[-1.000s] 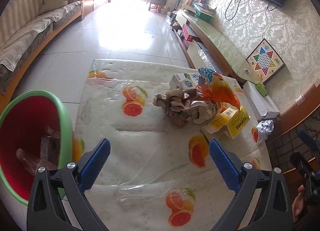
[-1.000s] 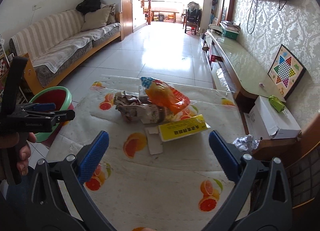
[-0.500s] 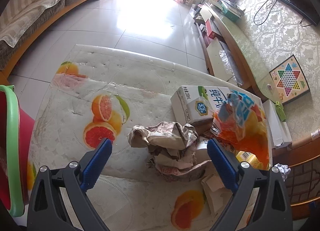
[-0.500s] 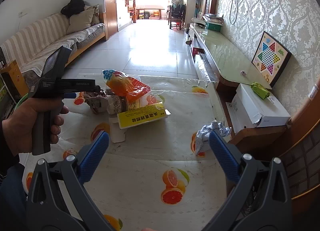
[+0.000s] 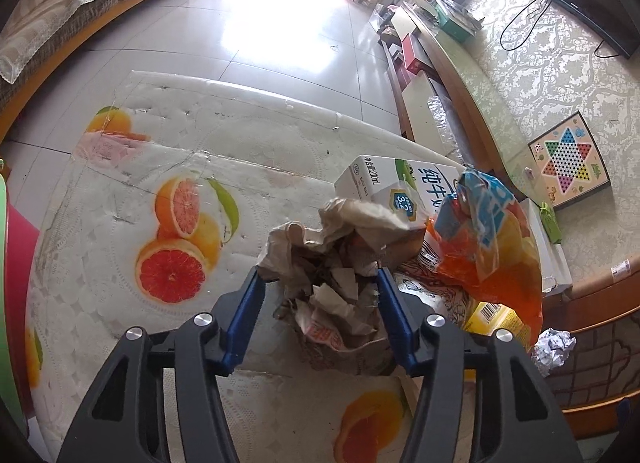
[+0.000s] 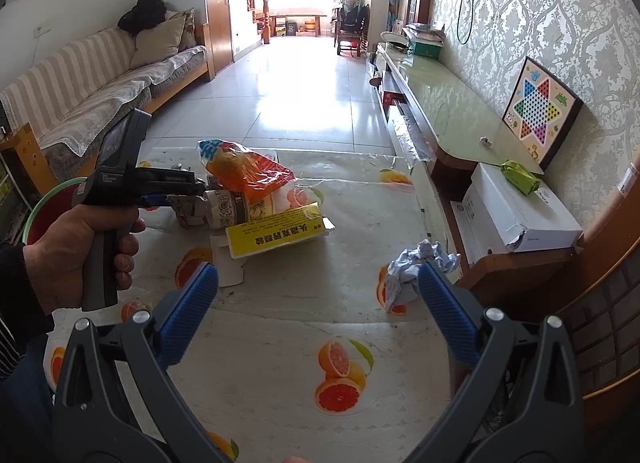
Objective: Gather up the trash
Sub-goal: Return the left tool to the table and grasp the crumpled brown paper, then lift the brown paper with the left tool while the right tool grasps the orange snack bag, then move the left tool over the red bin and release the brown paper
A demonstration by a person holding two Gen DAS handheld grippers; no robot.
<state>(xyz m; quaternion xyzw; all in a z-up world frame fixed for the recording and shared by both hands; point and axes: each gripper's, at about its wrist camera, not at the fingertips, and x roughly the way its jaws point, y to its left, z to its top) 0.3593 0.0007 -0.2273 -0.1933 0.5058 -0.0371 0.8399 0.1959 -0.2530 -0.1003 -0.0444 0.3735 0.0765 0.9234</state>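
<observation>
left wrist view: left tongs (image 5: pixel 318 283) have just been closing and the blue pads now sit against both sides of the crumpled brown paper wad (image 5: pixel 336 263), so this reads as gripping the wad, the pick step of collecting trash. wad lies near the middle of the bench (image 5: pixel 120 223), touching the white milk carton (image 5: pixel 384 183) behind it and the orange snack bag (image 5: pixel 488 255) toward the bench's right edge; the yellow box (image 6: pixel 276 237) pokes out under the bag. right wrist view: right tongs (image 6: pixel 318 289) are wide open and empty, hovering near the right edge with a crumpled white paper ball (image 6: pixel 416 263) just ahead of the right pad. red bin with green rim (image 6: pixel 48 203) stands off the bench's left edge, behind the person's hand (image 6: pixel 76 243). next move likely needs a clean lift of the wad without dragging the carton or bag, then a carry left to the bin; loose paper may shed scraps.
</observation>
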